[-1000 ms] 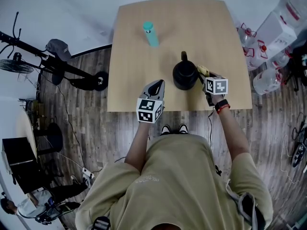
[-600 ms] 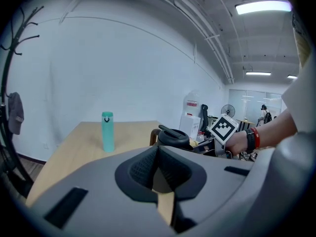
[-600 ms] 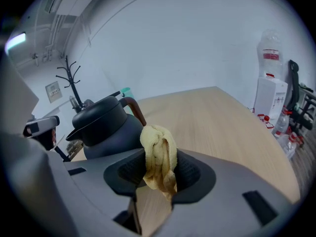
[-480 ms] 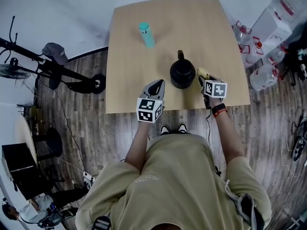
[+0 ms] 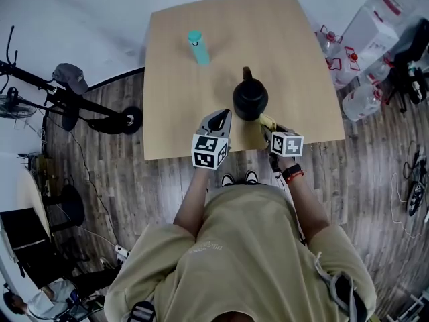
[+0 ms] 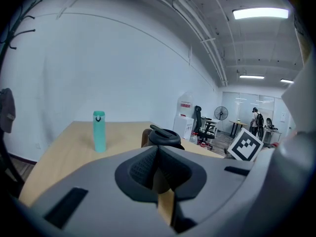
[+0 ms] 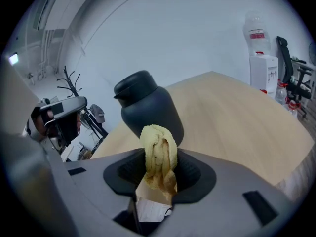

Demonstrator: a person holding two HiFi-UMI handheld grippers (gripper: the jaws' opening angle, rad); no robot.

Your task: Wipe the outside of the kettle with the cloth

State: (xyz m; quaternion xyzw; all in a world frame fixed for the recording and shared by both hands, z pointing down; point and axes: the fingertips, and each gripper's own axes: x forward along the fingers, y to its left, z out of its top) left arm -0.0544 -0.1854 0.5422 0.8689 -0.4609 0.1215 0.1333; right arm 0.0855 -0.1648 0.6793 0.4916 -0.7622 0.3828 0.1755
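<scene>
Pinching cloth, right hand-held gripper beside kettle, near table edge

I saw a teal bottle standing upright on the far left part of the wooden table. On the plank floor to the table's right, several clear water jugs sat beside a white dispenser. To the left stood a black wheeled frame with a grey cap on it, and cables trailed nearby.
</scene>
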